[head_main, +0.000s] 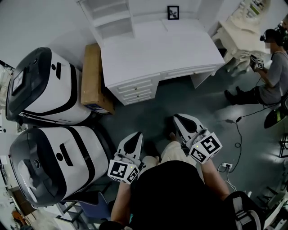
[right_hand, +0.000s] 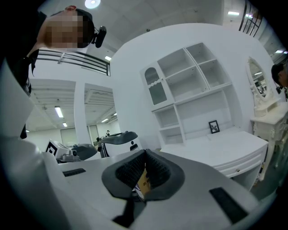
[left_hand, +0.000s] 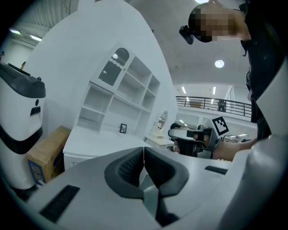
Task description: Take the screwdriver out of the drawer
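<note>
No screwdriver shows in any view. The white desk [head_main: 157, 45] stands ahead of me with its drawer stack [head_main: 134, 90] at the front left and a wide front drawer [head_main: 189, 72], all closed. My left gripper [head_main: 133, 137] is held low by my knees, well short of the desk, shut and empty; its pads meet in the left gripper view [left_hand: 143, 150]. My right gripper [head_main: 179, 118] hangs beside it, also short of the desk. Its tips touch [right_hand: 145, 155] with nothing held; brown cardboard from behind shows through the gap under them.
Two big white-and-black machines [head_main: 49, 85] [head_main: 54, 161] stand at the left. A cardboard box [head_main: 92, 78] leans against the desk's left side. A small picture frame [head_main: 173, 12] stands on the desk under white shelves [right_hand: 189, 85]. A seated person [head_main: 274, 76] and floor cables [head_main: 236, 134] are at the right.
</note>
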The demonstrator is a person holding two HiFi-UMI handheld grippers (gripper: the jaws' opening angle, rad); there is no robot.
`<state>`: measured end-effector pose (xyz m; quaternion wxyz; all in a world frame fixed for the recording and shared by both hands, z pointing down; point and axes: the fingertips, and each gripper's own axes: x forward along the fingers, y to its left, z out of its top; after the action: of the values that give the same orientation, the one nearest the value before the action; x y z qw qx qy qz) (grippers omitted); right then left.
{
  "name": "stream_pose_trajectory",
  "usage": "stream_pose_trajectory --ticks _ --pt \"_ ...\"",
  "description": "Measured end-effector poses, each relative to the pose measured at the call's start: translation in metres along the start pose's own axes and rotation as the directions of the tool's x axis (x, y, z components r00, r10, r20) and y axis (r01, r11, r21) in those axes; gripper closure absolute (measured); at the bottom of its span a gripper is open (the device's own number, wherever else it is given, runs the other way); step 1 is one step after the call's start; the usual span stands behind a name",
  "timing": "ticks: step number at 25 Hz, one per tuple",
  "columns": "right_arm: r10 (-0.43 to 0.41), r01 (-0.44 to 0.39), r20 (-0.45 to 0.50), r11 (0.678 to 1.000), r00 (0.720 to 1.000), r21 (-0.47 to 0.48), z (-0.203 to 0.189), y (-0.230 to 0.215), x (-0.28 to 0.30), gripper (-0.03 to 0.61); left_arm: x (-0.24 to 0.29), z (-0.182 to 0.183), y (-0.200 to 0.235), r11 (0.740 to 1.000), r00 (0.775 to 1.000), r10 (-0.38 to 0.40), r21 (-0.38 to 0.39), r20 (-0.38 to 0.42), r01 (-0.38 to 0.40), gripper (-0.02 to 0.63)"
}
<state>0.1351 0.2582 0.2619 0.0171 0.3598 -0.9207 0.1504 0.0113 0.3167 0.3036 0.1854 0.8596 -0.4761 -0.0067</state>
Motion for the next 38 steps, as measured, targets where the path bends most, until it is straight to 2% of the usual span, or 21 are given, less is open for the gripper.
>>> stream_pose_trajectory --ticks 6,10,21,26,32,38 --pt "0.043 -0.043 -0.006 0.999 0.999 -0.002 0.012 -0.028 0.021 0.560 0.035 0.006 0.005 1.000 1.000 0.029 -0.012 -0.010 -0.029 0.592" --pt "0.079 -0.079 -0.018 0.997 0.997 0.015 0.019 -0.057 0.039 0.560 0.065 0.012 0.000 0.999 0.999 0.032 0.033 -0.037 -0.031 0.592" --pt "0.259 -0.260 -0.077 0.966 0.963 -0.003 0.044 -0.124 0.099 0.560 0.151 0.039 0.024 0.982 0.982 0.187 -0.013 0.004 -0.187 0.592" --pt "0.338 -0.337 -0.127 0.941 0.933 0.025 0.039 -0.150 0.116 0.560 0.185 0.040 0.030 0.965 0.965 0.263 -0.029 0.003 -0.262 0.592" --pt "0.445 -0.445 -0.190 0.894 0.875 0.042 0.030 -0.164 0.133 0.560 0.212 0.028 0.034 0.934 0.937 0.350 -0.073 -0.011 -0.350 0.592" --pt "0.512 -0.510 -0.257 0.857 0.820 0.076 0.009 -0.169 0.150 0.560 0.222 0.005 0.048 0.888 0.892 0.444 -0.095 -0.079 -0.451 0.592"
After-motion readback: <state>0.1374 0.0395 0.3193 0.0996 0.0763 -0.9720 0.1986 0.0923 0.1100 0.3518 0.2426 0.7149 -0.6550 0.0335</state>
